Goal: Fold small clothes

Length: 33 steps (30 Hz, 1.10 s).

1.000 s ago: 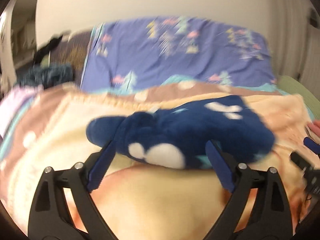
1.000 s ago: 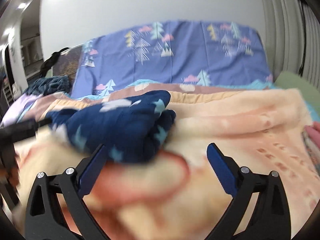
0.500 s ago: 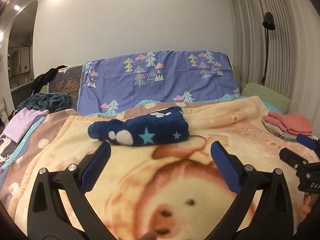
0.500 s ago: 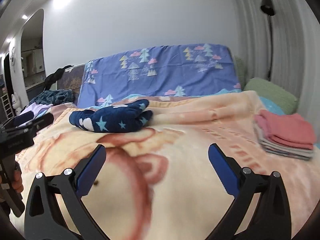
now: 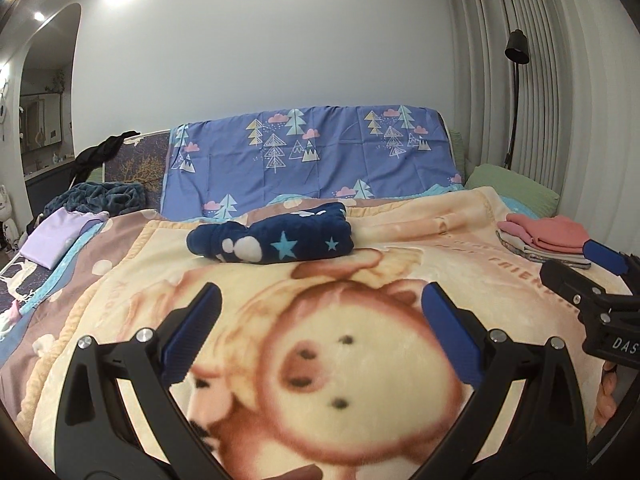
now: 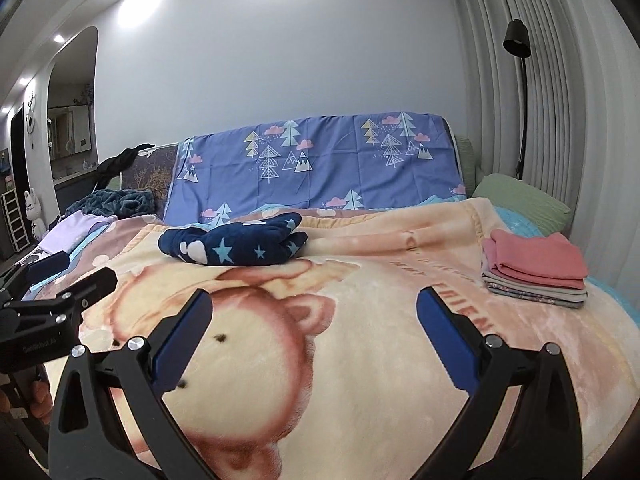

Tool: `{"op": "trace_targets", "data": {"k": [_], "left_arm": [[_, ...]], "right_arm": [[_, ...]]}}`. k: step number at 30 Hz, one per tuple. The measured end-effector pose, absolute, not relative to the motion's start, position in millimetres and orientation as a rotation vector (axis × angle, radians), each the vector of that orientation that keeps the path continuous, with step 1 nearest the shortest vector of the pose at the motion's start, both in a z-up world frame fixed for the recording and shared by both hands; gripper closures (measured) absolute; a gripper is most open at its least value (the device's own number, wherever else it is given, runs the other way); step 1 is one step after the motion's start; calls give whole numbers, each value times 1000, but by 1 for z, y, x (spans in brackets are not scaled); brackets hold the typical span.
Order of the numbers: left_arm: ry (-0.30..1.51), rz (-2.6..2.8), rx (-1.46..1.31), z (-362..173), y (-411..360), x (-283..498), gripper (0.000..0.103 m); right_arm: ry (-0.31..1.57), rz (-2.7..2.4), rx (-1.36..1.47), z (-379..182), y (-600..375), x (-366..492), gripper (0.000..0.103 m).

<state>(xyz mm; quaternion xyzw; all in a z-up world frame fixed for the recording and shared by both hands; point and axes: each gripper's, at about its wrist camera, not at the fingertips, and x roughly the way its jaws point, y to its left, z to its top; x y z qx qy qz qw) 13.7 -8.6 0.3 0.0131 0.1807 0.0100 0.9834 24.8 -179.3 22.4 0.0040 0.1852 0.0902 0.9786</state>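
A navy fleece garment with stars and white clouds [image 5: 276, 238] [image 6: 236, 246] lies bundled on the far part of the bear-print blanket [image 5: 320, 360] [image 6: 360, 320]. My left gripper [image 5: 320, 312] is open and empty, well short of the garment. My right gripper [image 6: 312, 316] is open and empty too, equally far back. Each gripper shows at the edge of the other's view: the right gripper [image 5: 592, 276] at the right, the left gripper [image 6: 68, 284] at the left. A stack of folded clothes with a pink piece on top [image 5: 548, 240] [image 6: 536, 270] rests at the right.
A blue sheet with tree prints [image 5: 312, 156] [image 6: 316, 160] hangs over the headboard. A green pillow [image 5: 512, 188] lies far right beside a black floor lamp [image 6: 520, 92] and curtains. Lilac cloth [image 5: 64, 232] and a dark blanket heap [image 5: 104, 196] sit at the left.
Both grippers have pulled back and up from the navy garment, which now lies alone far ahead on the blanket. Both stayed open.
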Motion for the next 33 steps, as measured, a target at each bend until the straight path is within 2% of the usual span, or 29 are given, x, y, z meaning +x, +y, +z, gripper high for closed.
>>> {"op": "trace_targets", "data": {"k": [12,33], "left_arm": [[414,34,43,-10,-14,-3,2],[477,19,81,-18,-27,6,2]], "right_arm": [[459,164,47,9,-176,21,1],[498,164,49,-2,-178,23,1]]}}
